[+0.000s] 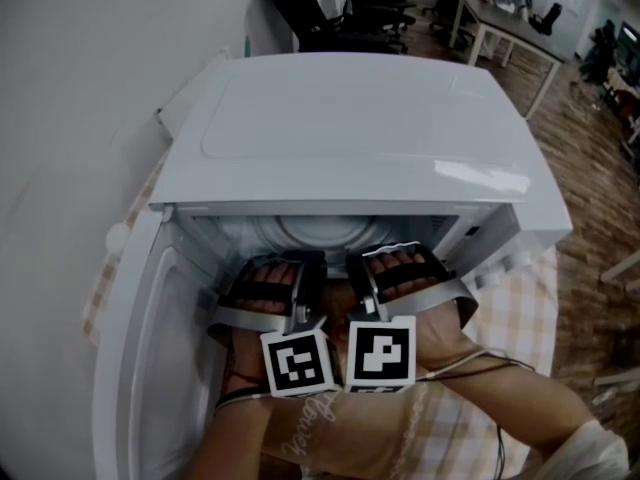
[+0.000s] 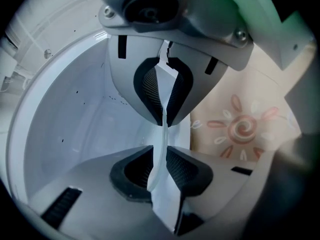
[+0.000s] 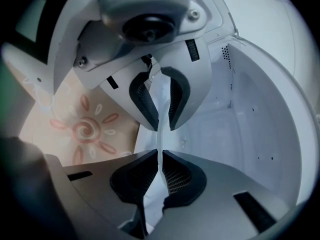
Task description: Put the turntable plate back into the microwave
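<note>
The white microwave (image 1: 350,128) stands with its door (image 1: 140,368) swung open to the left. The pale turntable plate (image 1: 320,232) lies inside the cavity. Both grippers reach in over its near rim, side by side, rolled onto their sides. In the left gripper view the plate's rim (image 2: 162,151) runs edge-on between the jaws. My left gripper (image 2: 164,134) stands slightly open round it, with a little room on one side. In the right gripper view my right gripper (image 3: 160,139) is shut on the thin rim (image 3: 159,165).
The cavity walls (image 2: 75,114) (image 3: 260,124) close in round both grippers. A checked cloth with a sun pattern (image 1: 510,308) covers the table under the microwave. A wall is at the left. Office chairs and a desk (image 1: 500,23) stand far behind.
</note>
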